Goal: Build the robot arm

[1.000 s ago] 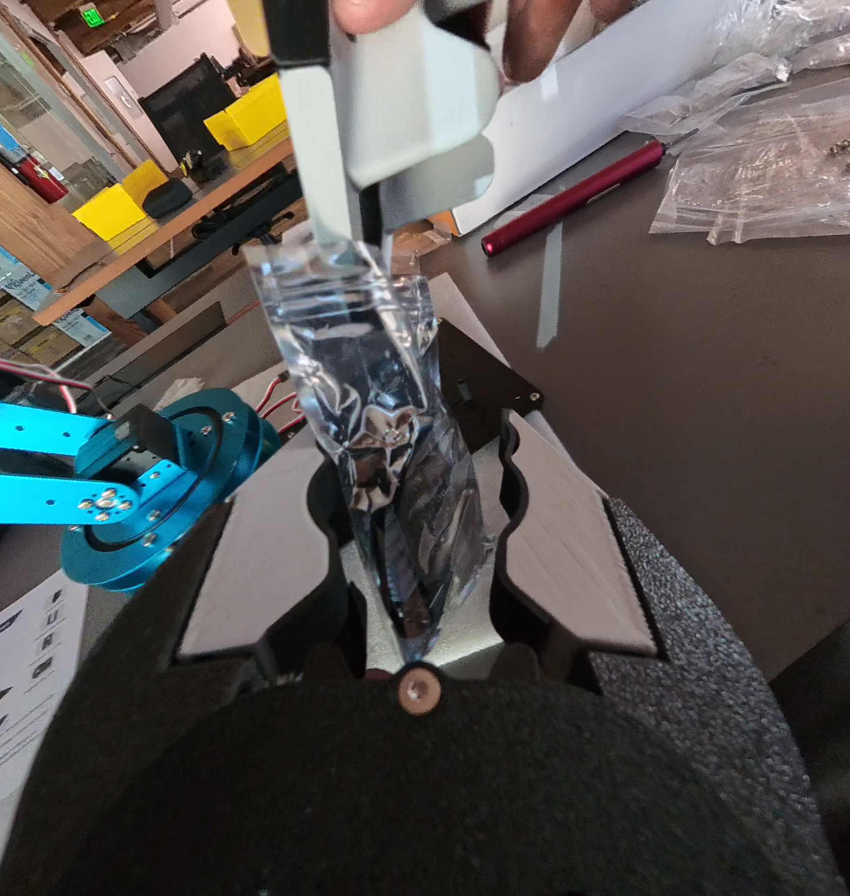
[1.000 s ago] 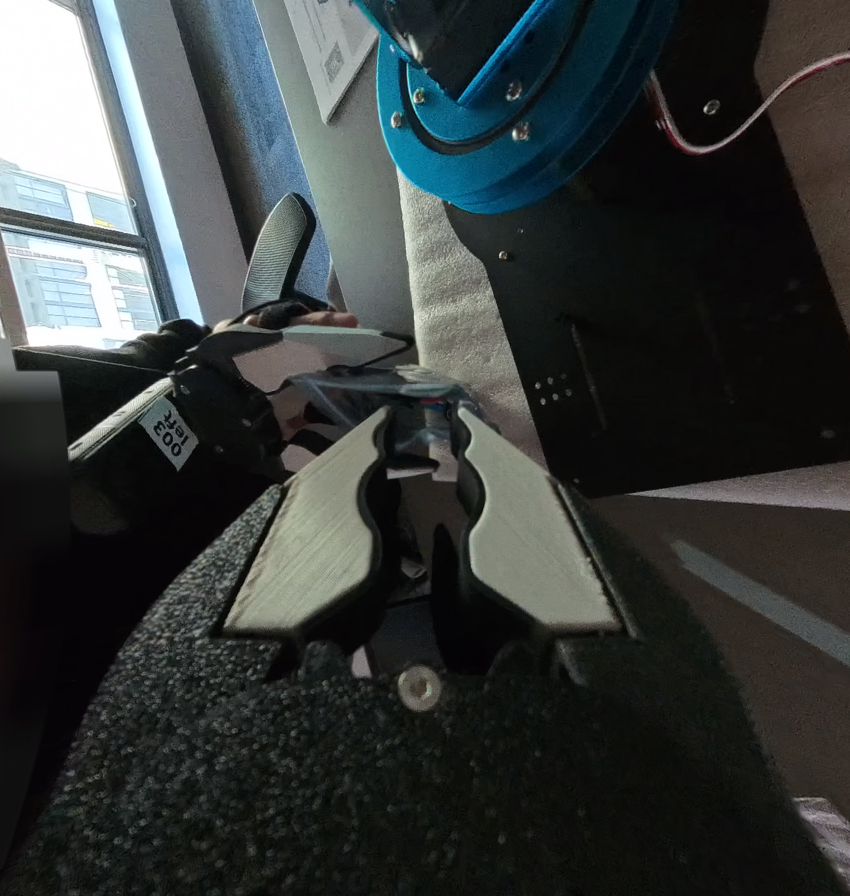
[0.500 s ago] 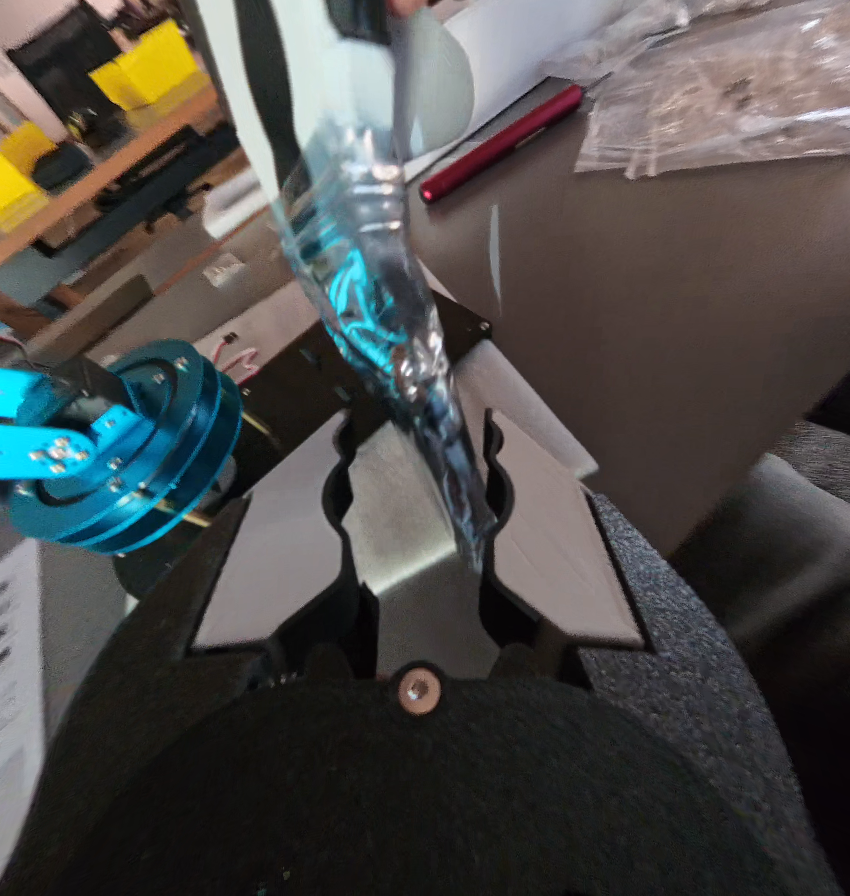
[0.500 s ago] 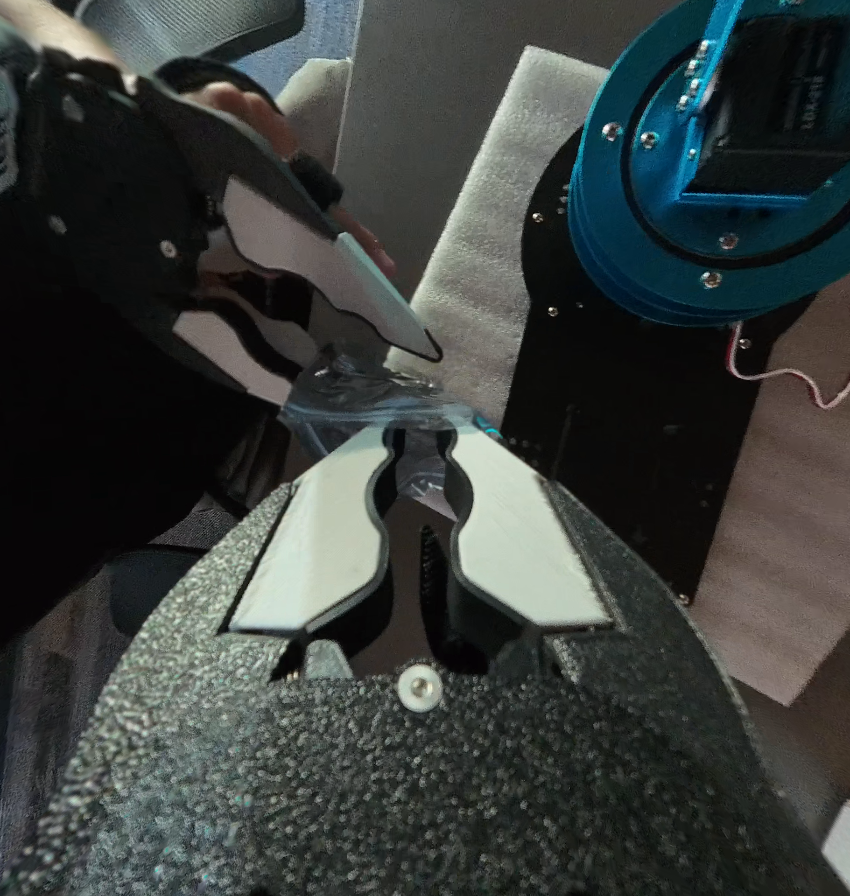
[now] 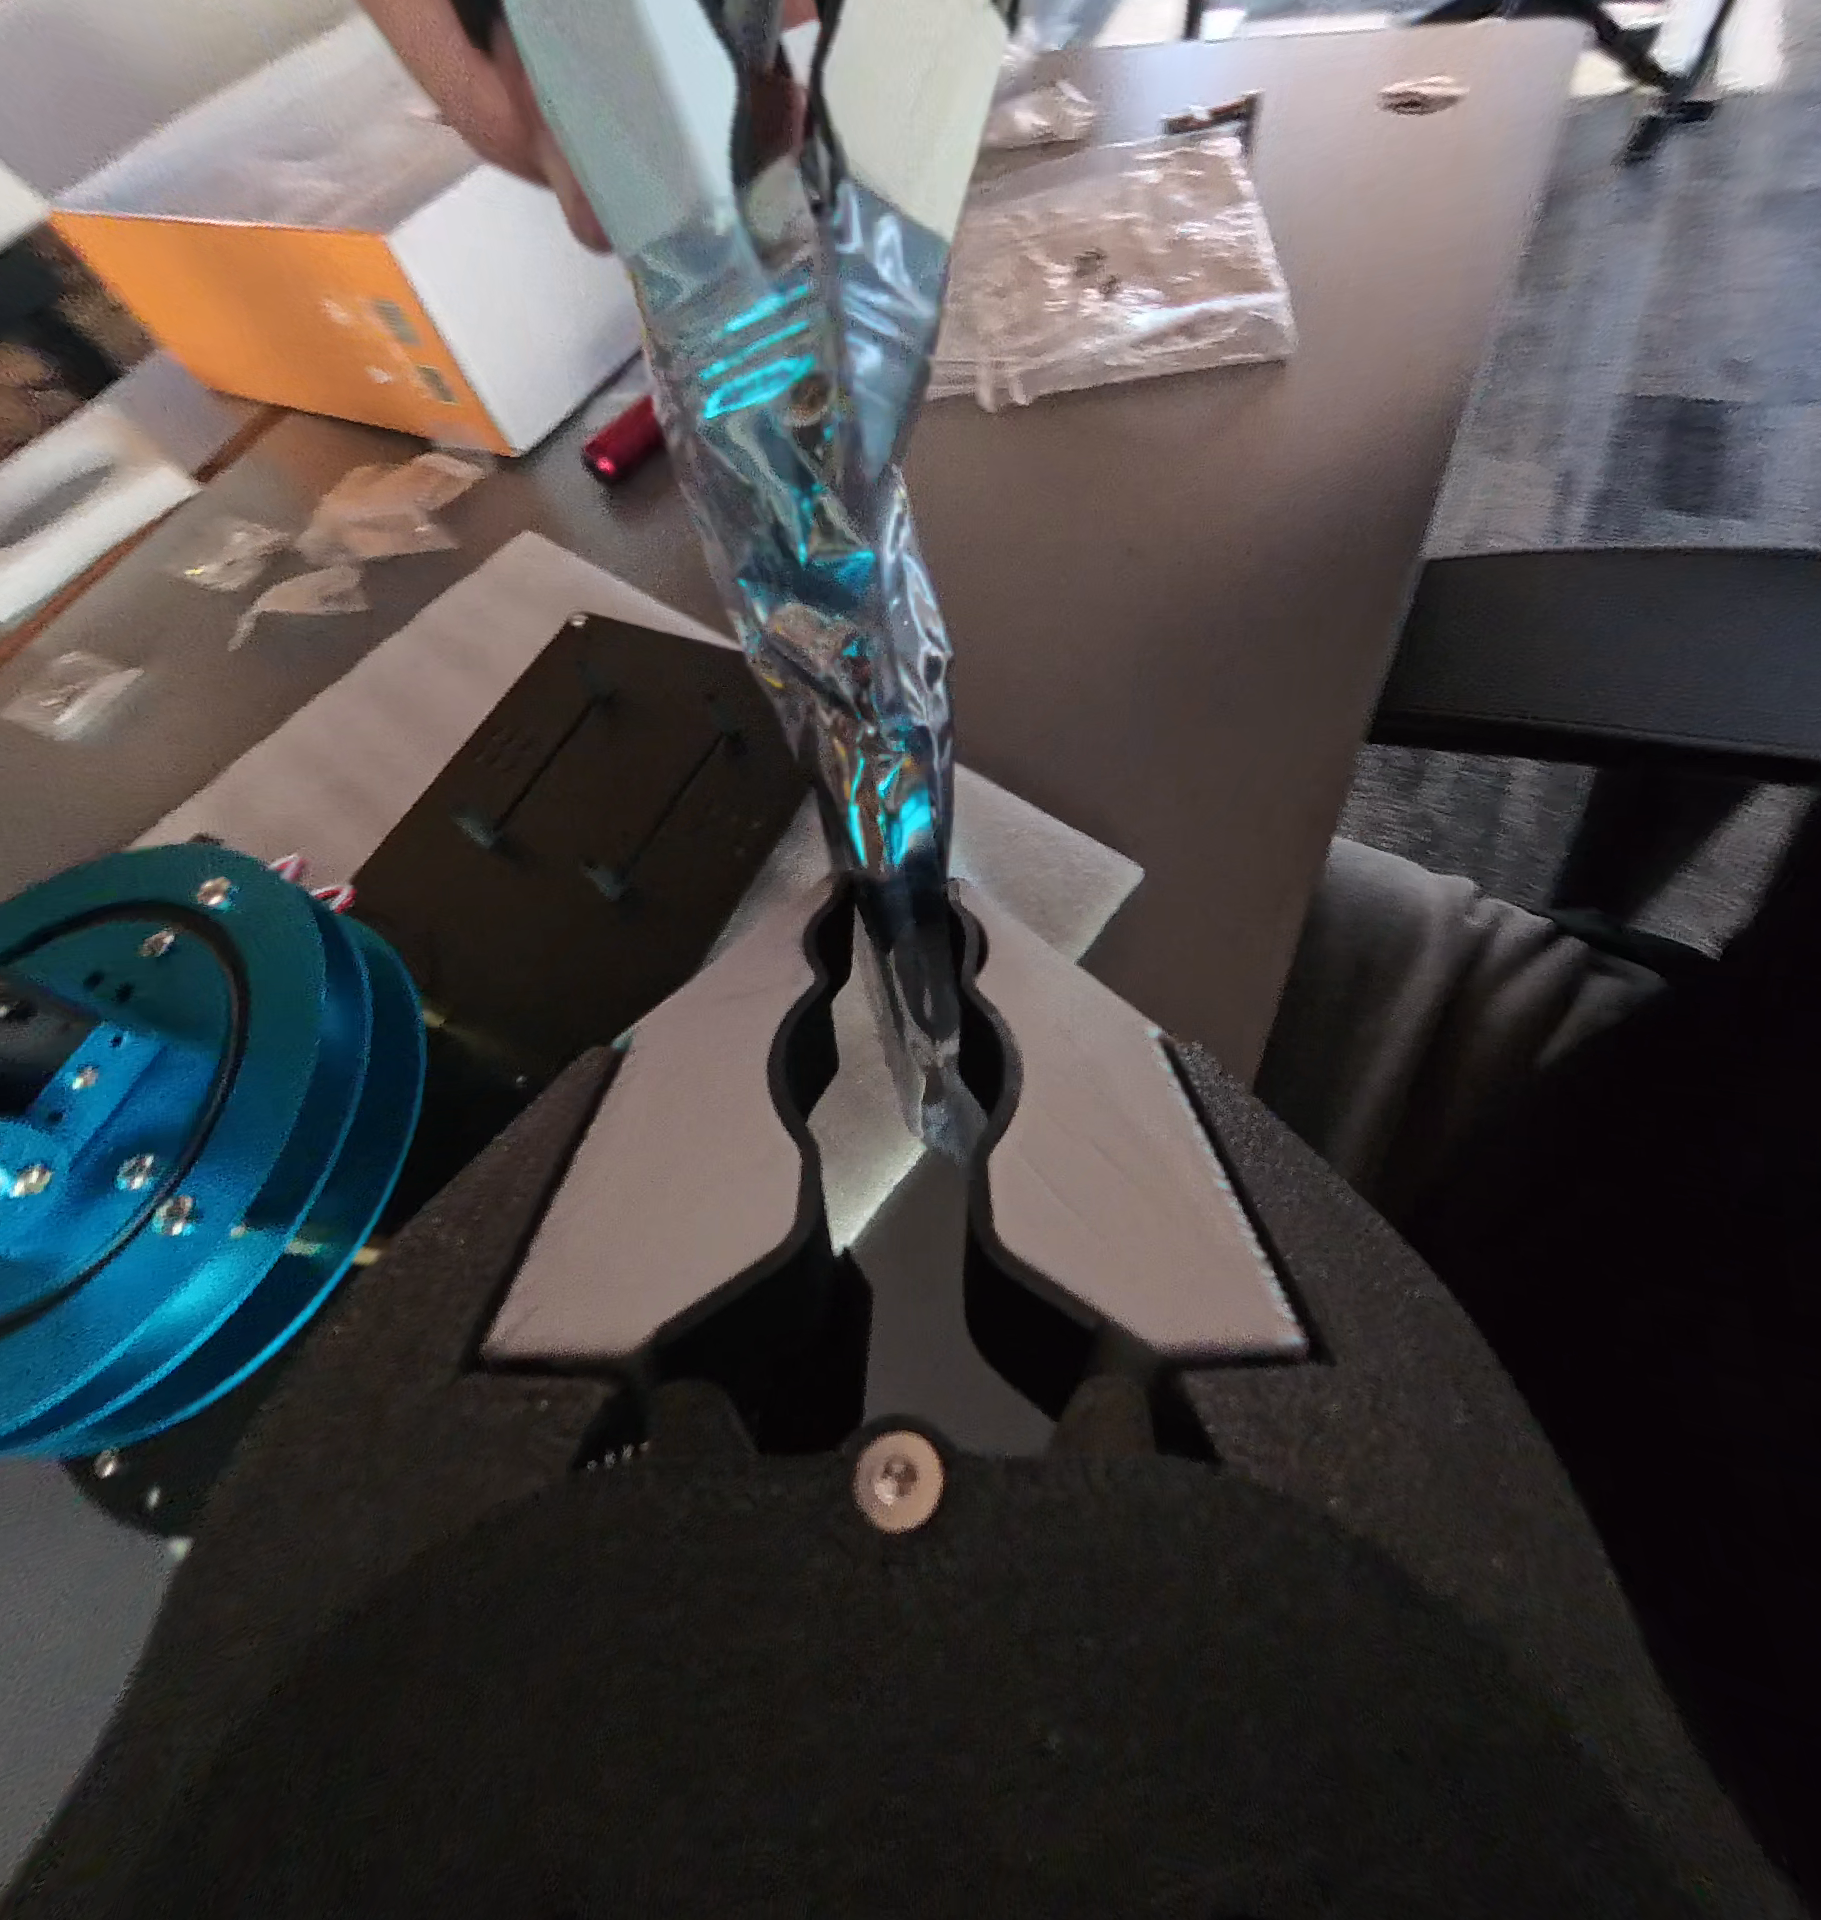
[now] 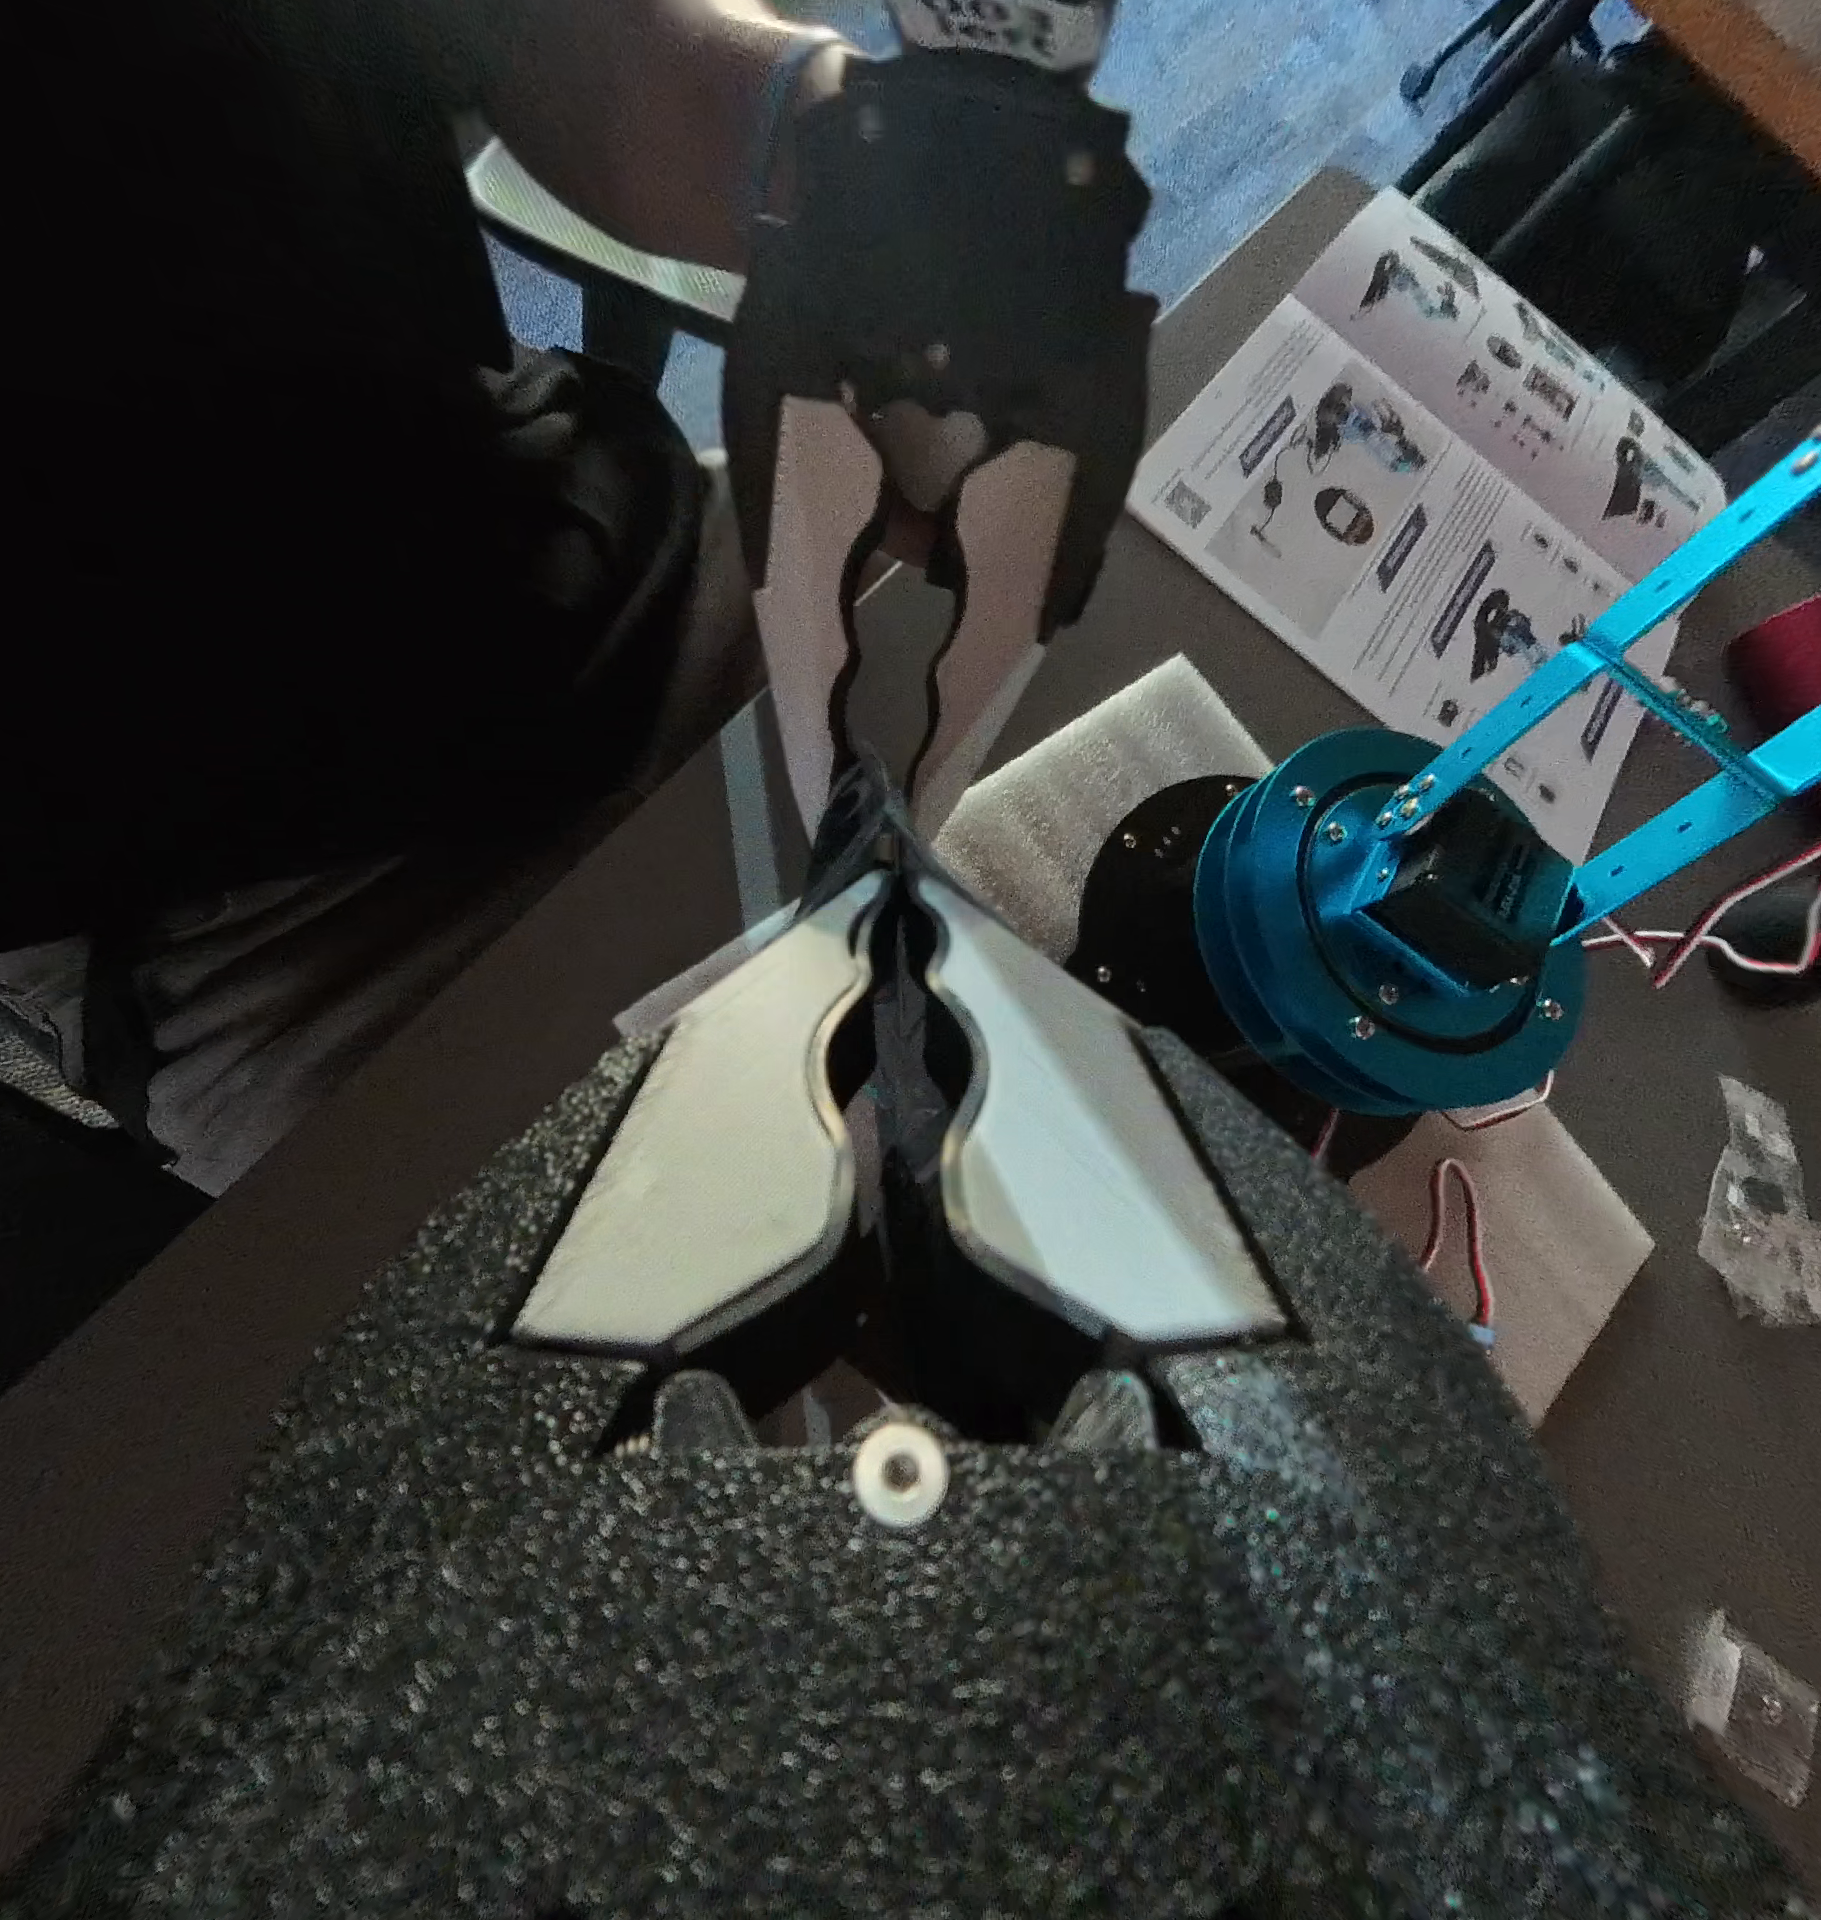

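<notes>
A clear plastic bag (image 5: 833,582) stretches between the left gripper (image 5: 898,904) and the right gripper (image 6: 901,883), each pinching one end. Left of the left gripper sits a round metal base (image 5: 158,1132) on a flat plate (image 5: 573,790); a box (image 5: 303,301) lies ahead, beyond it.

Both hand-held grippers, left (image 5: 890,914) and right (image 6: 901,894), clamped tip to tip.
</notes>
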